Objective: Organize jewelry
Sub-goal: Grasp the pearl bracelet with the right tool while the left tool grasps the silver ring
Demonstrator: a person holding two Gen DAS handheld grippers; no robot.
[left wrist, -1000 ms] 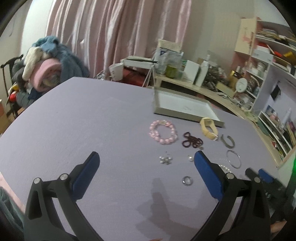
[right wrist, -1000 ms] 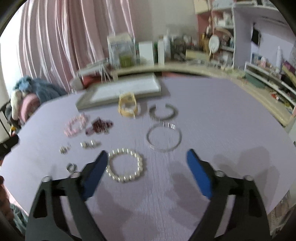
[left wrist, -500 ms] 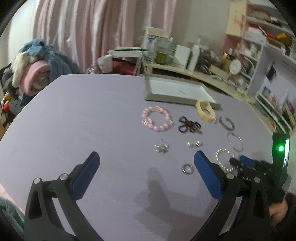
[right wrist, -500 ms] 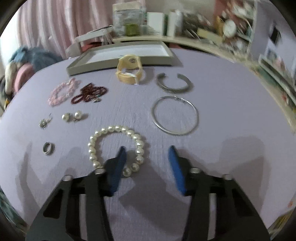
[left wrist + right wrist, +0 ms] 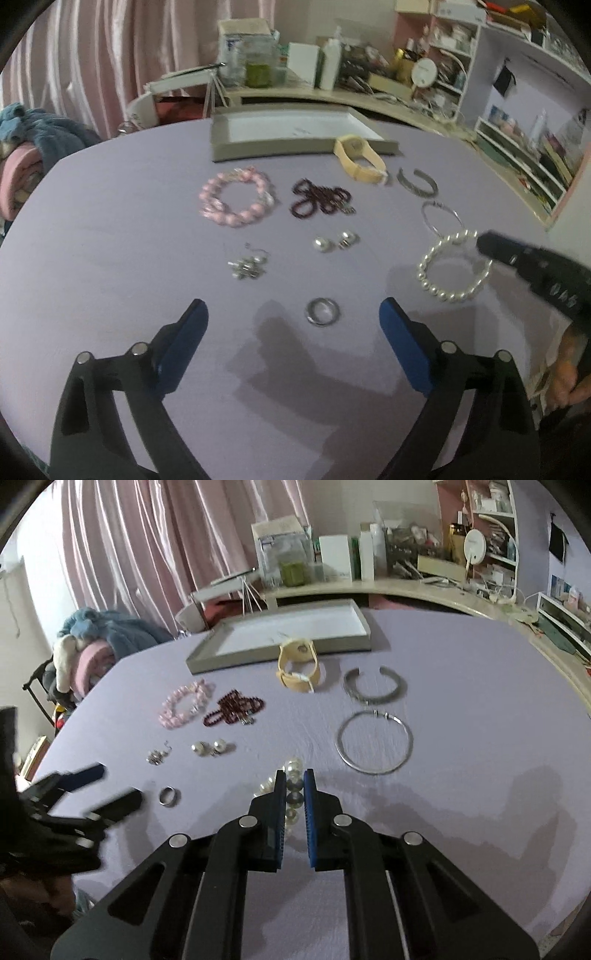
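My right gripper point(image 5: 294, 775) is shut on the white pearl bracelet point(image 5: 291, 768), which also shows in the left wrist view point(image 5: 448, 266) with the right gripper point(image 5: 487, 245) at its far edge. My left gripper point(image 5: 293, 314) is open and empty above a silver ring point(image 5: 322, 312). On the purple table lie a pink bead bracelet point(image 5: 236, 201), a dark red bead strand point(image 5: 321, 197), pearl earrings point(image 5: 334, 242), silver earrings point(image 5: 249, 266), a tan watch point(image 5: 360, 162), a silver cuff point(image 5: 375, 688) and a thin silver bangle point(image 5: 373, 746).
A shallow grey tray with a white floor point(image 5: 364, 620) stands at the far side of the table point(image 5: 480, 701). Behind it is a cluttered shelf point(image 5: 406, 583). A chair with piled clothes point(image 5: 88, 646) stands at the left.
My right gripper has closed from wide open onto the pearl bracelet. My left gripper has moved forward toward the silver ring and stays open.
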